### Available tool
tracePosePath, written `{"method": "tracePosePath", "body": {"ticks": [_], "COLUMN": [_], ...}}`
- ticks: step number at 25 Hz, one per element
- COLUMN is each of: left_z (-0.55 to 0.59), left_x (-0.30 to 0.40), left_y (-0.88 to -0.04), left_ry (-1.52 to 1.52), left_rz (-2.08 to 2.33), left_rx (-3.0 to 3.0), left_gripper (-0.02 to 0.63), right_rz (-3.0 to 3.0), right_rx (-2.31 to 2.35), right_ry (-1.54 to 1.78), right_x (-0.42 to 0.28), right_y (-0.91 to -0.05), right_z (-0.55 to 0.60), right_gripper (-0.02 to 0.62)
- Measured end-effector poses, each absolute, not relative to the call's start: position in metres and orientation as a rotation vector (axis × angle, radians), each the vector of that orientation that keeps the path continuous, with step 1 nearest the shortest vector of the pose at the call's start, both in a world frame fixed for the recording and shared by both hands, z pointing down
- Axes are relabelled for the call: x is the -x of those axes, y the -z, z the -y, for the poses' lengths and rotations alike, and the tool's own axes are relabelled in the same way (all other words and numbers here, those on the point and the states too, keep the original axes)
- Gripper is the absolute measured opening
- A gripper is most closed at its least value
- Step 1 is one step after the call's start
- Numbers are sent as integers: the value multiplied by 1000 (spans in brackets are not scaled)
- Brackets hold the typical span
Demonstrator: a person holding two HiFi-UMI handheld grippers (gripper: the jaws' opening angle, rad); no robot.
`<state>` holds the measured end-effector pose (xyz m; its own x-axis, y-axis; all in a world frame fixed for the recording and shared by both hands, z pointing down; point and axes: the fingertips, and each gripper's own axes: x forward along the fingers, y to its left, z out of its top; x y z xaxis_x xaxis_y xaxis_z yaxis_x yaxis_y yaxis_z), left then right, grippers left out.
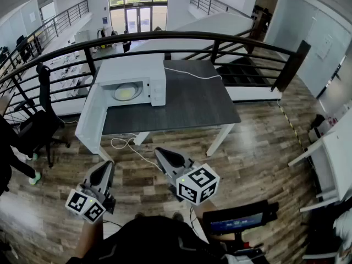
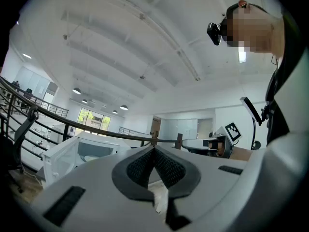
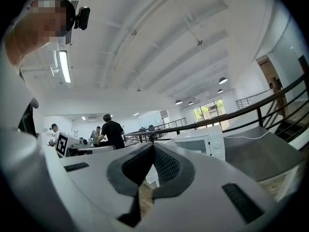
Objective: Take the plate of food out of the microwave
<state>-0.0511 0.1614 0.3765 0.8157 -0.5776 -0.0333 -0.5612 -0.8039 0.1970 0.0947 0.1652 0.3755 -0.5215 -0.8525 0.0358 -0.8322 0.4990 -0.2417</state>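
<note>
A white microwave [image 1: 132, 80] stands at the far left of a dark grey table [image 1: 187, 100], its door [image 1: 91, 120] swung wide open to the left. Inside lies a plate of yellowish food [image 1: 126, 92]. Both grippers hang low near the person's body, well short of the table. My left gripper [image 1: 103, 175] is shut with nothing in it; its tips meet in the left gripper view [image 2: 153, 149]. My right gripper [image 1: 165, 157] is shut and empty too, tips touching [image 3: 153, 146]. The microwave [image 3: 200, 141] shows small in the right gripper view.
A black railing [image 1: 181, 37] runs behind the table. A white cable [image 1: 192, 75] trails across the tabletop, another [image 1: 129, 147] lies on the wood floor under the door. A black office chair [image 1: 38, 122] stands at the left. White furniture [image 1: 330, 158] stands at the right.
</note>
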Motion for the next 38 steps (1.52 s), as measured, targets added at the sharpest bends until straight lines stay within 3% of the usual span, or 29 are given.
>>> {"method": "tracePosePath", "body": {"ticks": [38], "left_z": [-117], "left_x": [93], "left_y": [-379], "left_ry": [206], "left_rz": [827], "left_rx": [-2827], "left_gripper": [5], "right_rz": [-2651], "right_rx": [1490], "right_ry": [399], "right_x": [-34], "right_y": [-393], "right_z": [-127], "right_gripper": [0]}}
